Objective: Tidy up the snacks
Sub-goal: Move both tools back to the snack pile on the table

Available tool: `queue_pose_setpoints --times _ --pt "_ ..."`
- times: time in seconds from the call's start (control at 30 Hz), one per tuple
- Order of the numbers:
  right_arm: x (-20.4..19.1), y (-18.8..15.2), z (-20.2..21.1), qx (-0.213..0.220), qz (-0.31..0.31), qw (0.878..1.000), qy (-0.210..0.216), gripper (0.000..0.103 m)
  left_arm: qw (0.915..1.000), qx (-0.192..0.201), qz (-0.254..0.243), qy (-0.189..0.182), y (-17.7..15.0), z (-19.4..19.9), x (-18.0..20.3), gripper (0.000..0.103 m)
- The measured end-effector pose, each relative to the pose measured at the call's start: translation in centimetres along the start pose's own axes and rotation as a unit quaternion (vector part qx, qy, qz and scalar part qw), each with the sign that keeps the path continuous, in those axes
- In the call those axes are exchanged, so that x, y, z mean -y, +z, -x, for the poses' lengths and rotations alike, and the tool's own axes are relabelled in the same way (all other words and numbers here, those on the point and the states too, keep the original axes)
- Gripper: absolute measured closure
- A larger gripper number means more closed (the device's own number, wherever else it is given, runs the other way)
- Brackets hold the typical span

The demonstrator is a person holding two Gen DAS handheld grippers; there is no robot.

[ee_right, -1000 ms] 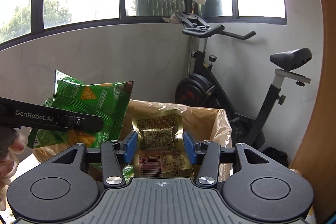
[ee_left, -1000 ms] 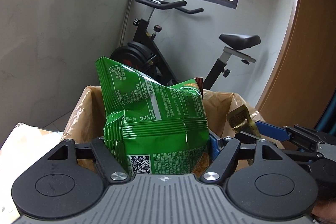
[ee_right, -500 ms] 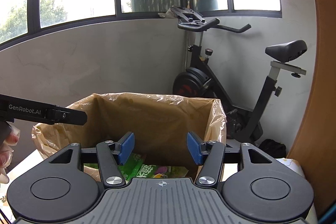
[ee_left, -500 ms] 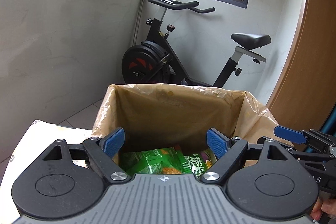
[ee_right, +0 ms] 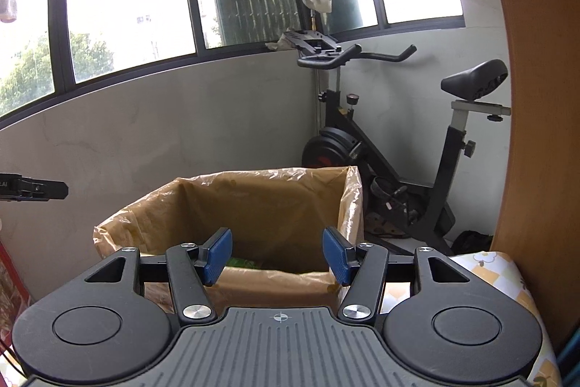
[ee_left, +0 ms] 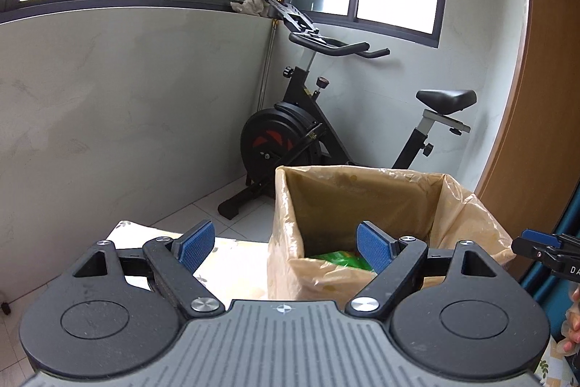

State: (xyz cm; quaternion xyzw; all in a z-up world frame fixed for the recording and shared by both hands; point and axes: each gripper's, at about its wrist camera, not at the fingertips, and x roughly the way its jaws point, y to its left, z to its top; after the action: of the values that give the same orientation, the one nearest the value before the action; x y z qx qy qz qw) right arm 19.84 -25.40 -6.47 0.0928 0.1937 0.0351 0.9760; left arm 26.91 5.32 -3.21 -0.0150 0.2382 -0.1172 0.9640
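I have both grippers empty. The left gripper [ee_left: 286, 247] stands wide open, the right gripper [ee_right: 273, 254] about half open, nothing between the pads of either. The lined box [ee_right: 253, 205] sits just ahead on the worktop [ee_right: 507, 281], with a green snack bag [ee_left: 337, 258] lying low inside it. From my left gripper the box lies ahead and to the right — from my right it is dead ahead. No loose snack shows near either gripper, so I judge the next one lies out of view.
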Motion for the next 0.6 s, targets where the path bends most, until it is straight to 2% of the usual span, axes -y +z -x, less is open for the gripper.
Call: queue_pose_setpoints --times 0.07,0.17,0.37,0.5,0.6 --pt "0.2 -1.0 0.6 -0.001 0.001 1.0 -0.002 0.05 0.9999 0.004 0.006 -0.009 -1.1 1.0 -0.6 0.016" --pt "0.3 -2.9 1.5 -0.002 0.002 1.0 -0.009 0.05 0.9989 0.018 0.016 -0.04 -3.5 2.6 -1.2 0.016" --pt "0.1 -7.7 3.5 -0.001 0.006 0.999 -0.035 0.05 0.9988 0.013 -0.008 -0.047 -9.1 3.7 0.0 0.016" --pt "0.4 -10.9 5.1 -0.001 -0.004 0.998 -0.061 0.05 0.9982 -0.013 -0.004 -0.058 -12.5 2.9 0.8 0.016" --pt "1.1 -12.8 5.4 -0.024 -0.003 0.997 -0.068 0.046 0.9972 -0.033 0.002 -0.067 -13.7 1.7 1.2 0.017"
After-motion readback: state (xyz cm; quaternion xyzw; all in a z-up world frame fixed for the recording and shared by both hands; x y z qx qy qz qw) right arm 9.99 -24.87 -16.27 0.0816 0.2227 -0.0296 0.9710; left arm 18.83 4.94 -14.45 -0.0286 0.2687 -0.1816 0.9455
